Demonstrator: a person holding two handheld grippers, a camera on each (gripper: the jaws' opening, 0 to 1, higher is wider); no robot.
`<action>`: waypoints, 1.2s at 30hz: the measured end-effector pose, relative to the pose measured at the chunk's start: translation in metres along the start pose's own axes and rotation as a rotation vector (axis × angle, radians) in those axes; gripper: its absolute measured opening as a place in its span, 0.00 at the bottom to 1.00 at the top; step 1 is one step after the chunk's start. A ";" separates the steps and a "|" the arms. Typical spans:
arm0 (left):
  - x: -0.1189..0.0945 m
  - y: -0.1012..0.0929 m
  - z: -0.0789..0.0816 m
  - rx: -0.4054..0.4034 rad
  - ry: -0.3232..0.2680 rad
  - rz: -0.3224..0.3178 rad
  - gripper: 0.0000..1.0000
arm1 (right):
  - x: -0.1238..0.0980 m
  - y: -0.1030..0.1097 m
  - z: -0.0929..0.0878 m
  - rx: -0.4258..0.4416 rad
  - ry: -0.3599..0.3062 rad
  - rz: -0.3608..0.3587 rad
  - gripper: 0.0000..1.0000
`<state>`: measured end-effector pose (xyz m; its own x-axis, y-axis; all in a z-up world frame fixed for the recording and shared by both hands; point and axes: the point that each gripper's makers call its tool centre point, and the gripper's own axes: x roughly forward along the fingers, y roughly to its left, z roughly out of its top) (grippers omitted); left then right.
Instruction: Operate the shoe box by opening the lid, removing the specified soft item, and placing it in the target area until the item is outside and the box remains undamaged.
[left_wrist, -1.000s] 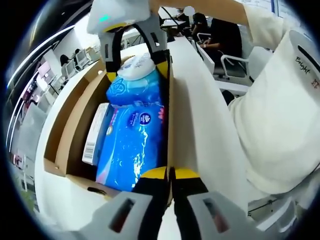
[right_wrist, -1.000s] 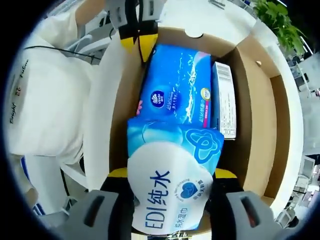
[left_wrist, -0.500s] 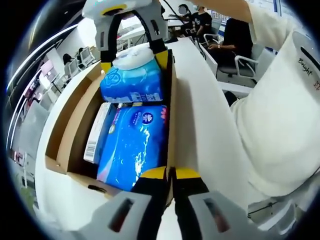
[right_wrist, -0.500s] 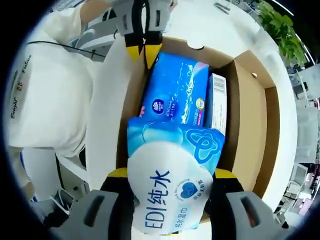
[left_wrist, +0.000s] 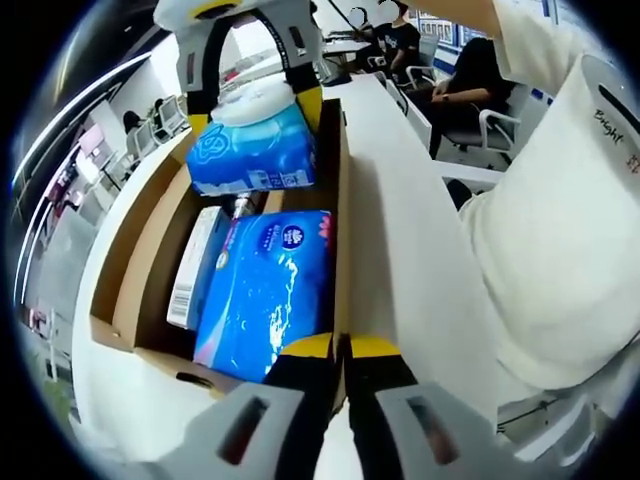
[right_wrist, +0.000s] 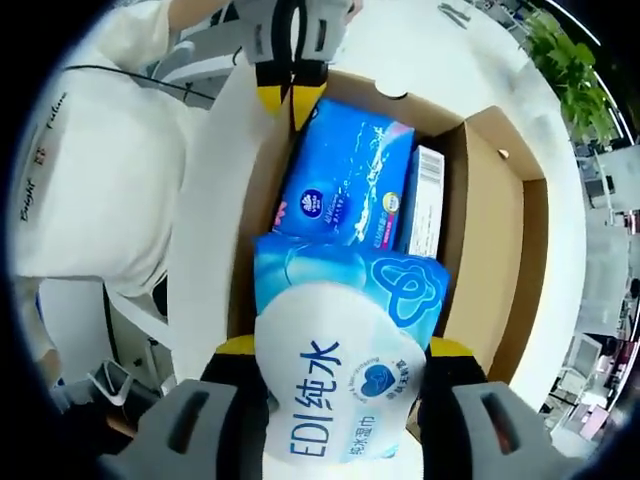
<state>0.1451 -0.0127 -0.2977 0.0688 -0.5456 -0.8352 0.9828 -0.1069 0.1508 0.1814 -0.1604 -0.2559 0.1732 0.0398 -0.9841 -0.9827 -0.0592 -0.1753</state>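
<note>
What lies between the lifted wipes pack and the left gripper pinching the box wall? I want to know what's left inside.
In the right gripper view, a blue tissue pack lies in the box between the wipes pack and the left gripper.

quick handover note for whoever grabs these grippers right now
Right hand-held gripper: shut on the wipes pack, held above the open shoe box.
Left hand-held gripper: shut on the box's near wall, steadying it.
In the box: blue tissue pack and a small white carton.
Done: lid open, wipes pack gripped and above the rim.
Left: carry it clear of the box, set it in the target area, release both.
</note>
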 end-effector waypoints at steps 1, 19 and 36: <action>0.000 0.000 0.000 -0.001 0.000 0.000 0.03 | -0.001 0.000 0.000 0.002 -0.004 -0.001 0.58; 0.000 0.000 0.002 -0.004 0.001 -0.005 0.03 | -0.019 0.005 -0.016 0.032 0.045 0.016 0.58; 0.000 -0.001 0.002 -0.004 -0.003 0.001 0.03 | -0.034 0.000 -0.031 -0.029 0.057 -0.041 0.58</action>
<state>0.1440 -0.0142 -0.2966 0.0695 -0.5482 -0.8335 0.9833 -0.1032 0.1499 0.1774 -0.1930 -0.2229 0.2176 -0.0136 -0.9759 -0.9726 -0.0871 -0.2156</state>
